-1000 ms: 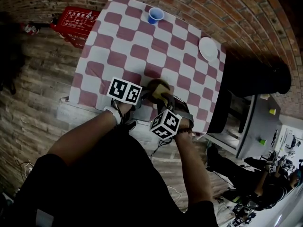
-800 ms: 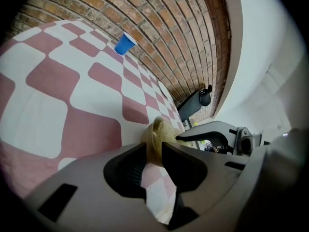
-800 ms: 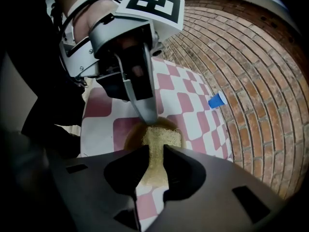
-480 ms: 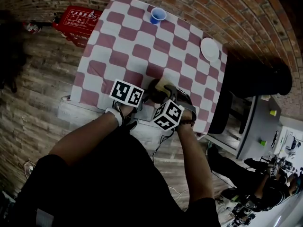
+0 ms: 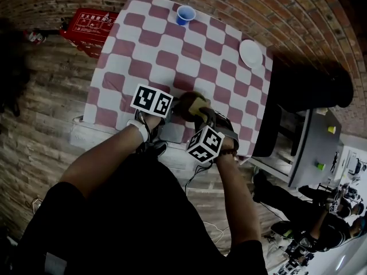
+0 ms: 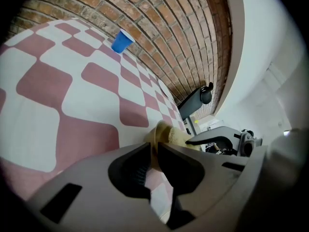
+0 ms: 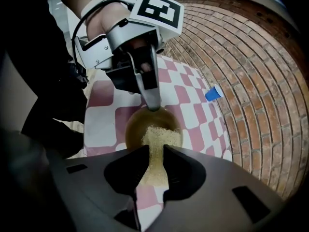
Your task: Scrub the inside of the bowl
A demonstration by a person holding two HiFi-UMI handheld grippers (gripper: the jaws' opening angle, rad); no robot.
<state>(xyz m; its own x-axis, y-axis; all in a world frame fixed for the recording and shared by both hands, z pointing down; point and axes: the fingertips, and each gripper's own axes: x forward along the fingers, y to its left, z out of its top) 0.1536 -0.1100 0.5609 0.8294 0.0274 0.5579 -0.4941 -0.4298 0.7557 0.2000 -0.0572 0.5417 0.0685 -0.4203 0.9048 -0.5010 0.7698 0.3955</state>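
Note:
A brown bowl (image 7: 137, 124) sits near the front edge of the checkered table (image 5: 172, 39). My left gripper (image 6: 153, 154) is shut on the bowl's rim (image 6: 155, 138), and from the right gripper view its fingers (image 7: 150, 93) reach down onto the far rim. My right gripper (image 7: 155, 164) is shut on a yellow sponge (image 7: 157, 146), whose end lies inside the bowl. In the head view the bowl (image 5: 184, 103) and sponge (image 5: 198, 105) show just above both marker cubes. The sponge (image 6: 177, 138) also peeks past the rim in the left gripper view.
A blue cup (image 5: 184, 15) stands at the table's far edge. A white plate (image 5: 251, 53) lies at the far right corner. A red box (image 5: 86, 26) sits on the floor to the left, and a dark chair (image 5: 312, 93) stands right of the table.
Both grippers and the bowl have shifted slightly on the table; the right gripper with the sponge moved a little within the bowl. Both grips are unchanged.

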